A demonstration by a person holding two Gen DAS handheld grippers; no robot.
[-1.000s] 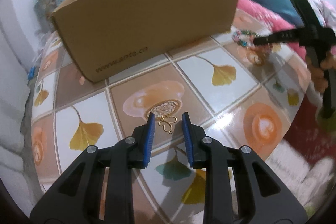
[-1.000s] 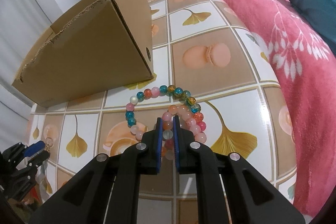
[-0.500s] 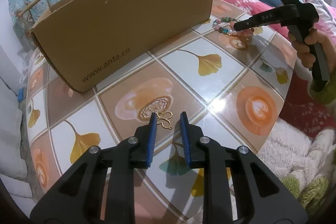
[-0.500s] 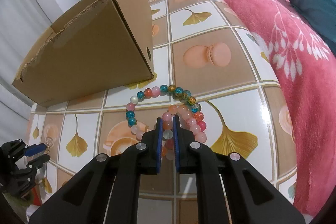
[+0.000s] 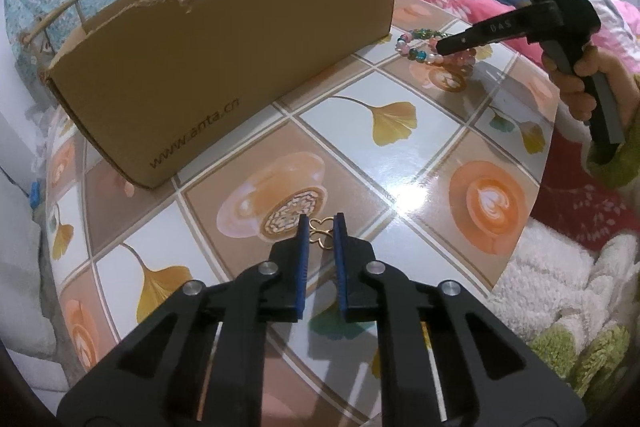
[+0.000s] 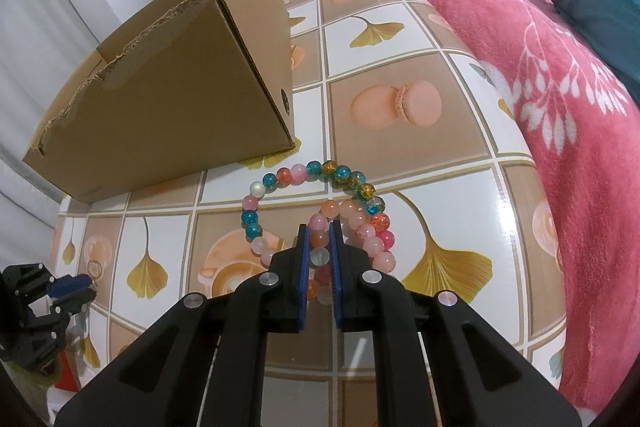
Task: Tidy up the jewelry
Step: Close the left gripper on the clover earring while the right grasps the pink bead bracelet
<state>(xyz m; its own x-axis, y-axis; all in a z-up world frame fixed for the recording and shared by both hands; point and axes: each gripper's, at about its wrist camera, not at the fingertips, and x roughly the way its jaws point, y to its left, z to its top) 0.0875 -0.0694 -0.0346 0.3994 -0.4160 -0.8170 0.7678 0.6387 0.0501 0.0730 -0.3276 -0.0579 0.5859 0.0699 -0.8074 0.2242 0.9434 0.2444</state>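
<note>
1. Corrugated brown cardboard makes up the open box (image 5: pixel 224 59), which stands on the table (image 5: pixel 420 163) with its top edge torn ragged; the long side facing the left wrist view carries a printed web address.
2. The table is covered in a glossy oilcloth printed with ginkgo leaves, coffee cups and macarons.
3. The left gripper (image 5: pixel 320 227) points down at the cloth, and its blue-padded jaws have just been closing, so only a narrow gap is left.
4. A small gold clover-shaped charm (image 5: pixel 320 231) lies on the cloth between the pad tips; whether the pads press on it I cannot tell.
5. The right gripper (image 6: pixel 319 235) has its jaws drawn almost together, clamped on a strand of beads.
6. What it grips is a pile of beaded bracelets (image 6: pixel 320 207): one with teal, orange and pink beads, another mostly pink, lying on the cloth just beside the near corner of the box.
7. In the left wrist view a hand (image 5: pixel 588 83) holds the right gripper's handle, which shows a green light.
8. A pink floral blanket (image 6: pixel 560 99) runs along the far side of the table.
</note>
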